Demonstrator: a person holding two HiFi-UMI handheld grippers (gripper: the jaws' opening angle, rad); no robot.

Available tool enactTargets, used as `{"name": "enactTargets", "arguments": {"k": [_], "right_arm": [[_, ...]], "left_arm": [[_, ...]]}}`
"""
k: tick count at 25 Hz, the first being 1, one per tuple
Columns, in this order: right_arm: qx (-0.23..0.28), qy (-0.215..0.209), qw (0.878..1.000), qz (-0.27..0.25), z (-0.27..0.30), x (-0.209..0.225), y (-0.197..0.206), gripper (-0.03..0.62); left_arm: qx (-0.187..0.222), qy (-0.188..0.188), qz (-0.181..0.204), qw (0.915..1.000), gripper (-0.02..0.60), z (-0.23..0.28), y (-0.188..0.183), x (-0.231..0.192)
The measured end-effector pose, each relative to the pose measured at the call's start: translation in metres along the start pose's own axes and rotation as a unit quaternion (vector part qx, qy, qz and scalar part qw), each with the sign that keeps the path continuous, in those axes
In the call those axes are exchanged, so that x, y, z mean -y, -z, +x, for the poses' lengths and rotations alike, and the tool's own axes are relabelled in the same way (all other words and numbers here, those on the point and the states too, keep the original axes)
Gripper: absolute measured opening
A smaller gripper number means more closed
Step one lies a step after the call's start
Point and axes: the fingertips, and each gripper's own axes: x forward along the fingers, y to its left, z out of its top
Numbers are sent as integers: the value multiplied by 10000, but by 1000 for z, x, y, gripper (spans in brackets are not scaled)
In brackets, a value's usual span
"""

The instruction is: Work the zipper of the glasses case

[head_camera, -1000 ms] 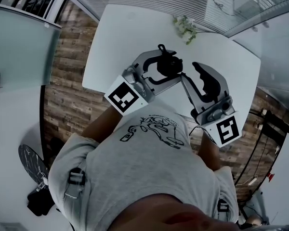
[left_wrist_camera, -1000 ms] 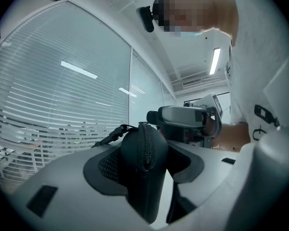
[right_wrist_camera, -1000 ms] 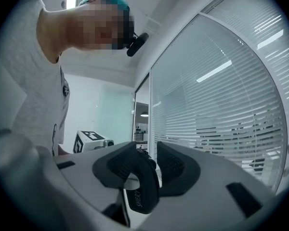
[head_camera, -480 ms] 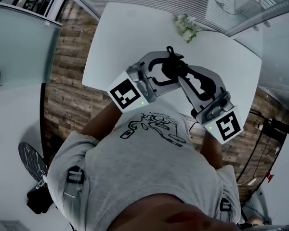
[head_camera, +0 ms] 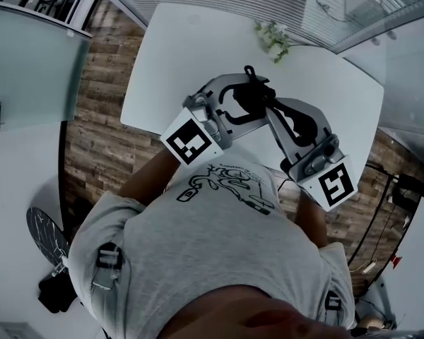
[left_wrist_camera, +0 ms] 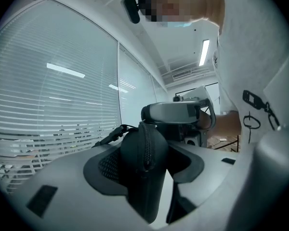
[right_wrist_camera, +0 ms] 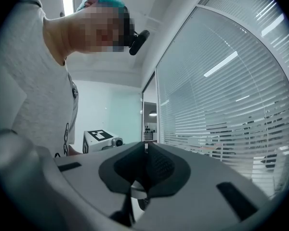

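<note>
A white bench (head_camera: 177,55) is seen above a wood-plank floor (head_camera: 92,140); a flower sprig (head_camera: 272,41) is laid near its far edge.

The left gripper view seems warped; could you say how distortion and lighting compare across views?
Left gripper view: fisheye, dark corners, ceiling light glaring, glasses case sharp. Right gripper view: same fisheye, blinds bowed. Head view: dimmer, edges curved, table evenly lit.

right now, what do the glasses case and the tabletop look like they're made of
Glasses case: dark and matte, probably a stiff shell covered in fabric; it keeps a rounded shape and gives no glare. Its zipper: dark teeth, plastic or coated metal, the look leaves it open. Tabletop: white, smooth, even finish with no grain, likely laminate or painted board.
</note>
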Motion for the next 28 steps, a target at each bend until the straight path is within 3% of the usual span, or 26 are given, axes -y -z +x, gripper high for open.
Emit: {"name": "enactTargets", "arguments": {"k": [6,11,15,28], "right_arm": [[-43,201,9997,-126,-3,6,1,27],[108,316,9977,596,-13,16,10,8],[219,341,9937,1045,-12,19,12,6],[197,415,9920,1174,-10,20,10,6]], "left_arm": [[-285,-195,282,9990,236,4,4,-3],[-423,-532,827,9943,236,4,8,-6],[-339,-590,884,9938,235,2,9,-7],[-72,-629,993,9930,235,-6,0,-6]]}}
